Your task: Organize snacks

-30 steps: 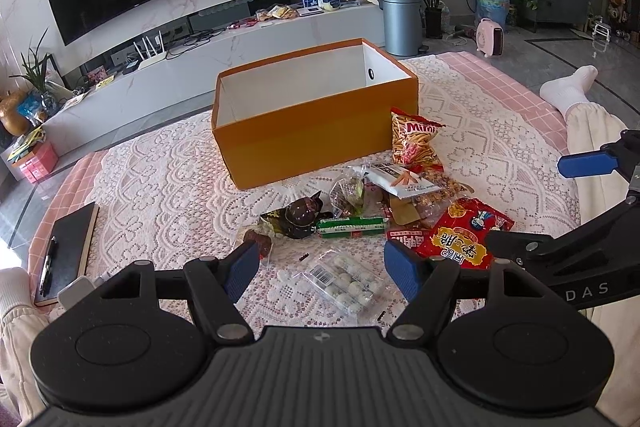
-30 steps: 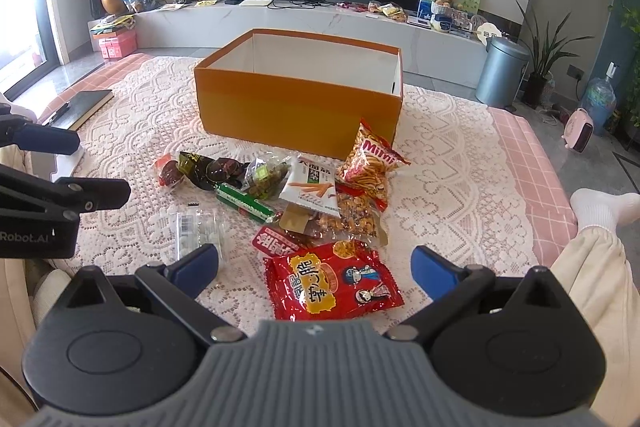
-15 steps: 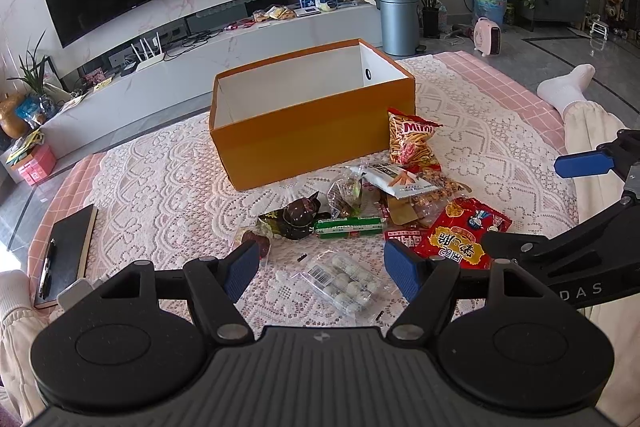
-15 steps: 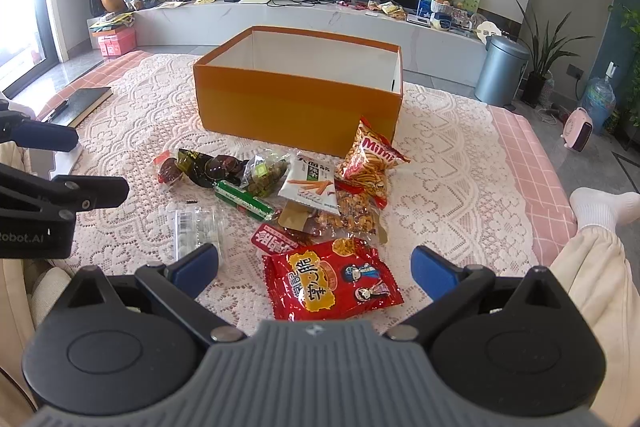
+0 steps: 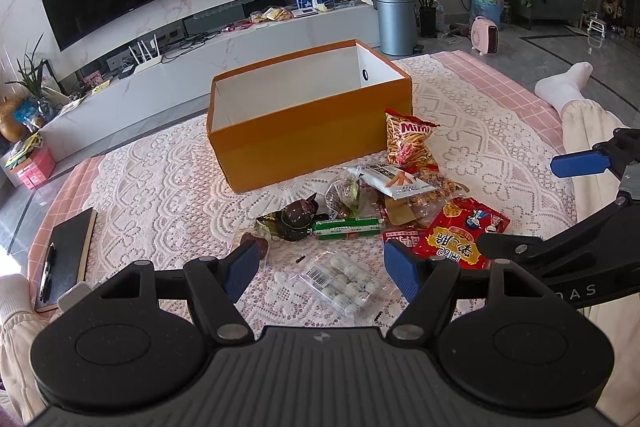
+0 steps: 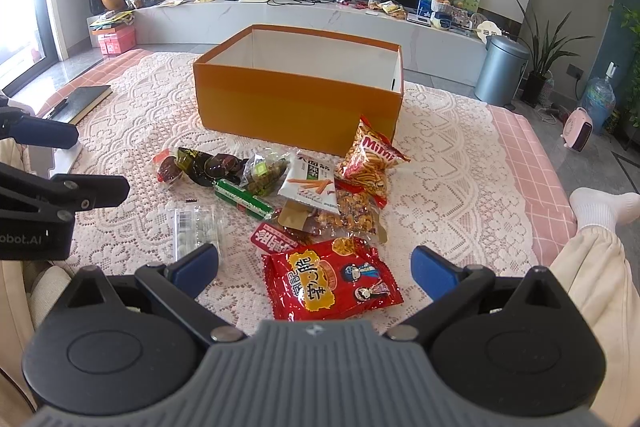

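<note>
Both grippers — left (image 5: 324,269), right (image 6: 314,265) — gaped empty above the snacks; the red bag (image 6: 332,279) looked light, crinkly, slippery — best pinched at an edge.

At the bottom of the left wrist view, the left claw (image 5: 324,269) is seen as a ribbed grey housing flanked by two black round discs, with black angled finger arms tipped by blue pads (image 5: 240,269) and fastened with silver screws. The same build is shown by the right claw (image 6: 316,267) in the right wrist view. White lettering is printed on the black arms. Cream trousers (image 6: 600,291) and a white sock (image 6: 600,207) are worn.
</note>
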Available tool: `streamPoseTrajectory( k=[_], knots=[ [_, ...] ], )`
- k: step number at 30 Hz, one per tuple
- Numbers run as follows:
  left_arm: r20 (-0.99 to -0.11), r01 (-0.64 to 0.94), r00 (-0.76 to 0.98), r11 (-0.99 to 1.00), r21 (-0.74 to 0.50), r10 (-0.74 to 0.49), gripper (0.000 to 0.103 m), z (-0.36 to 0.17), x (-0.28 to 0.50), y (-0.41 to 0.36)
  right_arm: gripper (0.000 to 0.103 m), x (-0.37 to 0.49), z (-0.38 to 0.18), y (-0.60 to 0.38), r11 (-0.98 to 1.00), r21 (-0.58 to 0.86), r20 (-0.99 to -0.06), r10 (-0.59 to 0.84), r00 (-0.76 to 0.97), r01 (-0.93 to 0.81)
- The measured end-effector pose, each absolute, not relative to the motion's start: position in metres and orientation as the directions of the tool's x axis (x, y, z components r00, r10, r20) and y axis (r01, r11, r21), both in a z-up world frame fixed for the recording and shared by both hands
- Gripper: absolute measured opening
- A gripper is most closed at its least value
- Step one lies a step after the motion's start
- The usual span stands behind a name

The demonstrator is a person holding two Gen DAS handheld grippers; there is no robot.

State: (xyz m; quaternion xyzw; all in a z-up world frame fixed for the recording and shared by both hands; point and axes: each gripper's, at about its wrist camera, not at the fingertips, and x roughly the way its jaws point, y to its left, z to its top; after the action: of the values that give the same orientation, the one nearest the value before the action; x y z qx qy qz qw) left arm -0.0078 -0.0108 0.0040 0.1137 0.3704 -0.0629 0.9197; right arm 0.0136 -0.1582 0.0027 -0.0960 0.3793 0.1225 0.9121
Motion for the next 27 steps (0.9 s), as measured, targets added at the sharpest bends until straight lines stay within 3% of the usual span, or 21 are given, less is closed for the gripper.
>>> streamPoseTrajectory(
  k=[21, 25, 27],
  knots=[
    [-0.699, 0.215, 0.714, 0.962, 0.169, -0.037, 0.084, 0.003, -0.006, -0.015, 0.099, 0.014, 0.001, -0.159, 0.951, -0.084, -0.718, 0.150, 0.680, -0.298],
    [-0.713, 0.241, 0.698, 0.960, 0.145, -0.067, 0.079, 0.002, 0.001, -0.014, 0.099, 0.018, -0.003, -0.164, 0.956, -0.084, -0.717, 0.137, 0.684, -0.280],
    [-0.728, 0.243, 0.682, 0.962, 0.124, -0.079, 0.071, -0.001, 0.007, -0.011, 0.099, 0.021, -0.004, -0.168, 0.961, -0.067, -0.711, 0.144, 0.688, -0.270]
  ],
)
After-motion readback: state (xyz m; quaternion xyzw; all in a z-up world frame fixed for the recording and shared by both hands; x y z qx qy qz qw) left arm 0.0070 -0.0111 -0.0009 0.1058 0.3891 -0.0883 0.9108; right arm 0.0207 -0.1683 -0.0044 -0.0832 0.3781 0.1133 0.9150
